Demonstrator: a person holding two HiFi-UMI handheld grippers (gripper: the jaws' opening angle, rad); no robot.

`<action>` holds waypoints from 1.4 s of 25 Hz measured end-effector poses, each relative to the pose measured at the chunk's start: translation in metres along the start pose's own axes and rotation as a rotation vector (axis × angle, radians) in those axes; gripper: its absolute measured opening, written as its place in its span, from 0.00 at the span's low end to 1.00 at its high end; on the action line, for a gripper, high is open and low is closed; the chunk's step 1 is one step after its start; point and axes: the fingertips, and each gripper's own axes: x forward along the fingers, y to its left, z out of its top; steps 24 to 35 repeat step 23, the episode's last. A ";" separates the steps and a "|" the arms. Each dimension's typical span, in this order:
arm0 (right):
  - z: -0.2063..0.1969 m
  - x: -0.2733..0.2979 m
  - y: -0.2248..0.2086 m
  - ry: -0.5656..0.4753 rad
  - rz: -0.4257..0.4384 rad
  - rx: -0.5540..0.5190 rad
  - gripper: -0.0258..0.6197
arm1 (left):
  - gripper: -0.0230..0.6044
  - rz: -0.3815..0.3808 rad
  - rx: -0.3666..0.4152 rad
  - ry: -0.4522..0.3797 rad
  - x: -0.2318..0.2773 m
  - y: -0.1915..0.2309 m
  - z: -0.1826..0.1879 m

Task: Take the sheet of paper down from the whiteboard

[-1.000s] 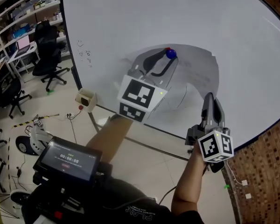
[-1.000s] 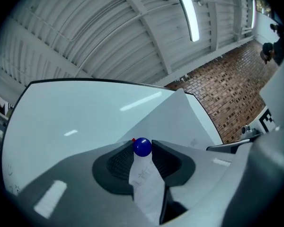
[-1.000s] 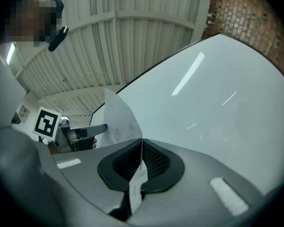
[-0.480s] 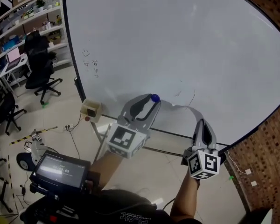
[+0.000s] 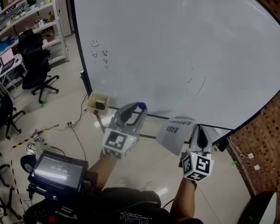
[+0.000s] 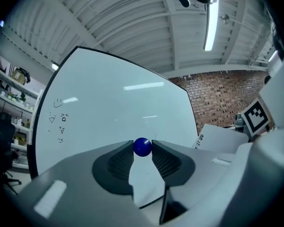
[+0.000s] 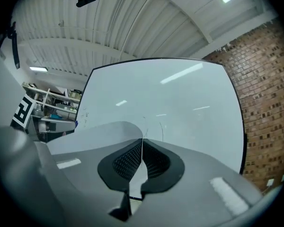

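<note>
**Sheet's off the board, you're pretty much done**

The sheet of paper [image 5: 176,132] is off the whiteboard [image 5: 177,55]. It hangs in the air just under the board's bottom edge, toward the lower right corner. The printed side faces up at your head camera, and the sheet curls a bit.

Your right tongs [image 5: 198,129] are pressed together on its right edge. In the right gripper view the sheet runs edge-on as a thin line clamped between the pads, so that's a real pinch, not a near miss.

Your left tongs [image 5: 139,108] are pinching the little blue ball magnet [image 5: 141,105] right at the tips. They sit to the left of the sheet, apart from it, and also below the bottom edge.

Nothing is stuck on the part of the board that's in view. There are just small scribbles [image 5: 100,55] near the left edge and a few faint pen strokes closer to the middle.

My read is that the take-down itself is finished. The magnet's off, the paper's free and neither touches the board.

All that could be left is parking the paper and magnet somewhere. I can't see a counter in any view, only floor [image 5: 154,171] under your hands, so I can't tell where that would be.

One worry: you've got a single edge grip on a floppy sheet, so it could slip if you swing it.
</note>
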 end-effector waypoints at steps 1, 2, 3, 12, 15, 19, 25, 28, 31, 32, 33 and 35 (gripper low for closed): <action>-0.001 -0.001 0.006 0.000 0.006 -0.002 0.06 | 0.23 0.001 0.000 -0.001 -0.003 0.000 -0.001; -0.001 -0.002 0.010 -0.001 0.010 -0.004 0.06 | 0.23 0.001 0.002 -0.001 -0.005 -0.002 -0.001; -0.001 -0.003 0.013 -0.003 0.013 -0.006 0.06 | 0.23 -0.001 0.003 -0.002 -0.006 -0.004 -0.001; 0.011 -0.017 0.017 -0.007 0.034 -0.045 0.06 | 0.23 -0.020 -0.037 -0.017 -0.015 -0.031 0.004; 0.012 -0.014 0.009 -0.012 0.036 -0.052 0.06 | 0.23 -0.018 -0.033 -0.016 -0.008 -0.039 0.003; 0.013 -0.010 0.000 -0.021 0.036 -0.057 0.06 | 0.23 -0.016 -0.042 -0.009 0.001 -0.049 -0.001; 0.022 -0.011 0.017 -0.041 0.051 -0.067 0.06 | 0.23 -0.011 -0.055 -0.012 -0.006 -0.037 0.002; 0.022 -0.011 0.017 -0.041 0.051 -0.067 0.06 | 0.23 -0.011 -0.055 -0.012 -0.006 -0.037 0.002; 0.022 -0.011 0.017 -0.041 0.051 -0.067 0.06 | 0.23 -0.011 -0.055 -0.012 -0.006 -0.037 0.002; 0.022 -0.011 0.017 -0.041 0.051 -0.067 0.06 | 0.23 -0.011 -0.055 -0.012 -0.006 -0.037 0.002; 0.022 -0.011 0.017 -0.041 0.051 -0.067 0.06 | 0.23 -0.011 -0.055 -0.012 -0.006 -0.037 0.002; 0.022 -0.011 0.017 -0.041 0.051 -0.067 0.06 | 0.23 -0.011 -0.055 -0.012 -0.006 -0.037 0.002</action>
